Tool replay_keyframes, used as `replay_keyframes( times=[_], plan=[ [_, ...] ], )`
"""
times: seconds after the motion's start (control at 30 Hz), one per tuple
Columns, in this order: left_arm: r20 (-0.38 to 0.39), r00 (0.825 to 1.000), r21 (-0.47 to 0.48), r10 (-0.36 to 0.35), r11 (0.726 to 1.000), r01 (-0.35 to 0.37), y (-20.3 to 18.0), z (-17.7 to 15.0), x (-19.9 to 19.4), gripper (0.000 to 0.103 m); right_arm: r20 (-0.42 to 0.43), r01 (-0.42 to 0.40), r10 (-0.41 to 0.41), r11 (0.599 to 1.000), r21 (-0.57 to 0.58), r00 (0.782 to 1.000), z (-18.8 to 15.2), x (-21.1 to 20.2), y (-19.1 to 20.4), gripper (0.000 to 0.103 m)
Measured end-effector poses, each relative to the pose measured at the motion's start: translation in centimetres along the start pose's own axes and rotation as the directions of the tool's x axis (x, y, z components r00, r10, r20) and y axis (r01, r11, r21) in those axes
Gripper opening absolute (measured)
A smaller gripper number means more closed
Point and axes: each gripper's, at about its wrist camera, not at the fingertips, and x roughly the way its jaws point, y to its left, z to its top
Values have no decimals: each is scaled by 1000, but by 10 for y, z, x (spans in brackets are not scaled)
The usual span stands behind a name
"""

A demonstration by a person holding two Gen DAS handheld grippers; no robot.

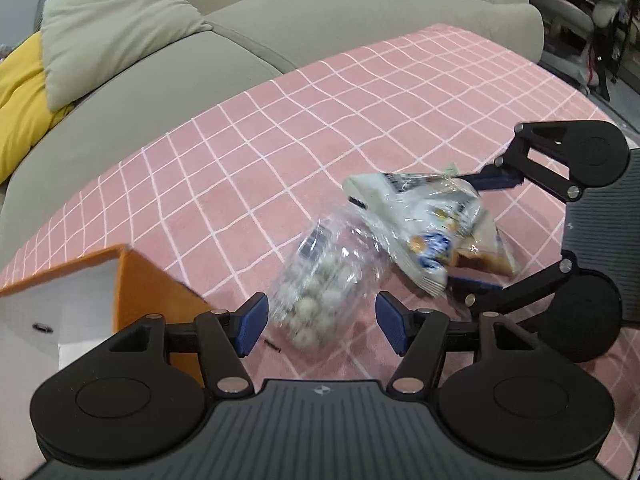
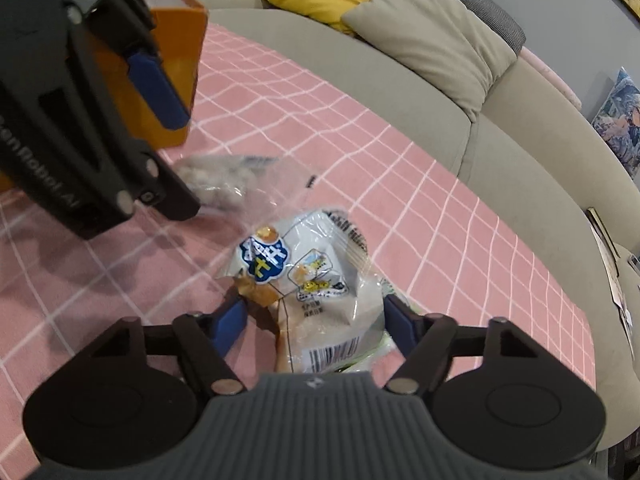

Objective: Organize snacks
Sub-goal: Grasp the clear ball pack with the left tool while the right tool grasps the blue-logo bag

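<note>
A clear bag of small pale round snacks (image 1: 320, 280) lies on the pink checked cloth (image 1: 248, 168), between the open fingers of my left gripper (image 1: 322, 322). A white and blue bread packet (image 1: 424, 224) lies just right of it. My right gripper (image 1: 476, 236) is open around that packet, one finger on each side. In the right wrist view the bread packet (image 2: 312, 300) sits between the open fingers of my right gripper (image 2: 312, 326), and the clear bag (image 2: 224, 184) lies beyond it under my left gripper (image 2: 156, 80).
An orange box (image 1: 152, 296) with a white open inside stands at the left, also in the right wrist view (image 2: 176, 64). A grey-green sofa (image 1: 248, 28) with a beige cushion (image 1: 108, 28) and yellow cushion (image 1: 20, 104) curves behind the cloth.
</note>
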Motion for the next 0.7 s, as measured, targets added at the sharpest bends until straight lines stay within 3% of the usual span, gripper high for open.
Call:
replay_keyframes(
  times=[0.33,0.5,0.7],
  plan=[
    [-25,999,25,38,999,-37,-4,0,21,72,-18,7,-4,989,147,1000,-1,0,-5,46],
    [20,999,5,39,999,-39,-3,-3,20,57,-52,29,-16,965,262,999,-4,-11,-6,43],
    [65,996,22,68,997,-69,-11,-10,6,39,-96,88,-60,945,316,994,-13,-28,3,43]
  ],
)
